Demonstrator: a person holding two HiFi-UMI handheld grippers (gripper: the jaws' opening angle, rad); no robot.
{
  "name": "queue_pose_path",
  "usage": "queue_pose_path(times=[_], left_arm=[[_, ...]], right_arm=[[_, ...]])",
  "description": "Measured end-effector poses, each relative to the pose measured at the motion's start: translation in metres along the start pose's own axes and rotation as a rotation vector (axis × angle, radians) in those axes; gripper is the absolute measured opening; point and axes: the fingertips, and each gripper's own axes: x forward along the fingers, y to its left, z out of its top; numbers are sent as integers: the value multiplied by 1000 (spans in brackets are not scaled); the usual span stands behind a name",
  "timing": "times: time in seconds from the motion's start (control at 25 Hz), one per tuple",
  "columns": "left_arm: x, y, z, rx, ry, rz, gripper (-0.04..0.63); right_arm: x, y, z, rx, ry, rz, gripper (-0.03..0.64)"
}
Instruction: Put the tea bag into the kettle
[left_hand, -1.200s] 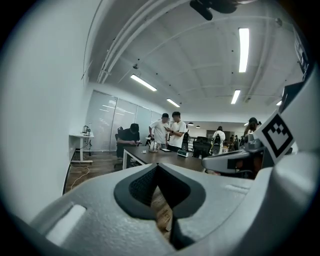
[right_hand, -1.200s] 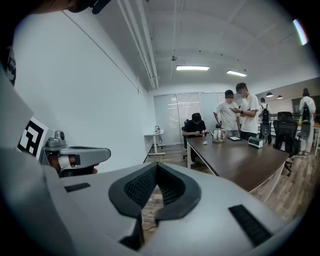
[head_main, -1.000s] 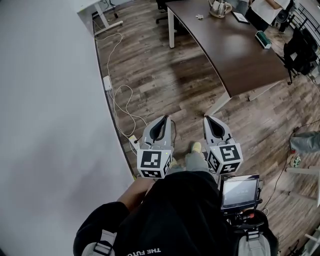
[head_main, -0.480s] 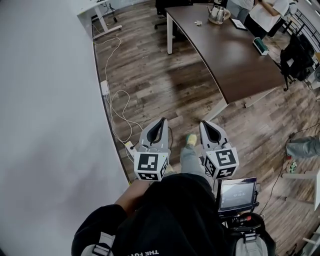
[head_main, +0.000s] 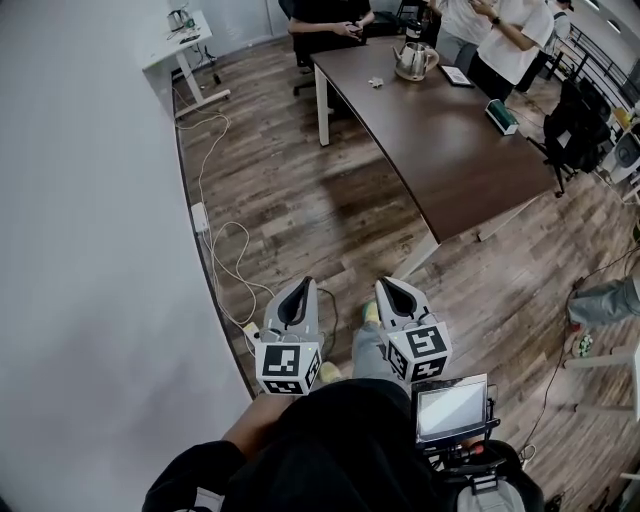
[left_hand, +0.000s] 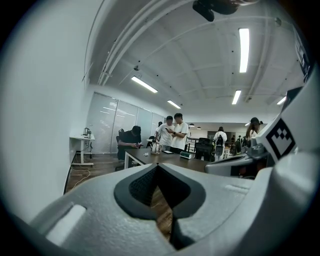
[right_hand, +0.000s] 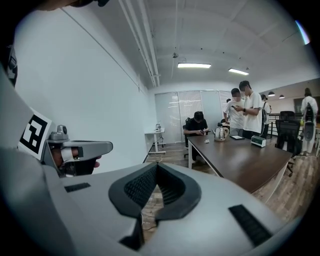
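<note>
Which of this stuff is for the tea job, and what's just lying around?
For the job: kettle, probable tea bag beside it, left gripper and right gripper, both shut and empty.
Lying about: green box, floor cables, black bag.

Silver kettle (head_main: 412, 60); dark-brown table (head_main: 450, 130); grey-brown wood-grain floor (head_main: 300, 180); grey left gripper (head_main: 297, 292) and right gripper (head_main: 398, 290) with black-and-white patterned marker cubes (head_main: 286, 366).

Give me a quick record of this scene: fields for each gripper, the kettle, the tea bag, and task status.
left gripper: shut, empty, near the body
right gripper: shut, empty, beside the left
kettle: upright, far end of the table
tea bag: small pale item on the table, left of the kettle
task status: not begun; grippers well short of the table
</note>
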Motion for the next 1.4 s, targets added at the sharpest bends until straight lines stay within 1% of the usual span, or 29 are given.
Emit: queue_pose_path(times=[0.32,0.52,0.92,1.4], left_arm=[[29,3,5,31,25,-4,2],[56,4,9,41,29,-13,3],[126,4,26,52,22,-22,2],[212,-4,44,44,37,-17,2]], right_arm=[[25,-14,9,17,-6,18,5],[43,-33,17,22,-13,20,5],[85,-87,37,32,-8,11,5],[136,-153,64,35,7,38,5]])
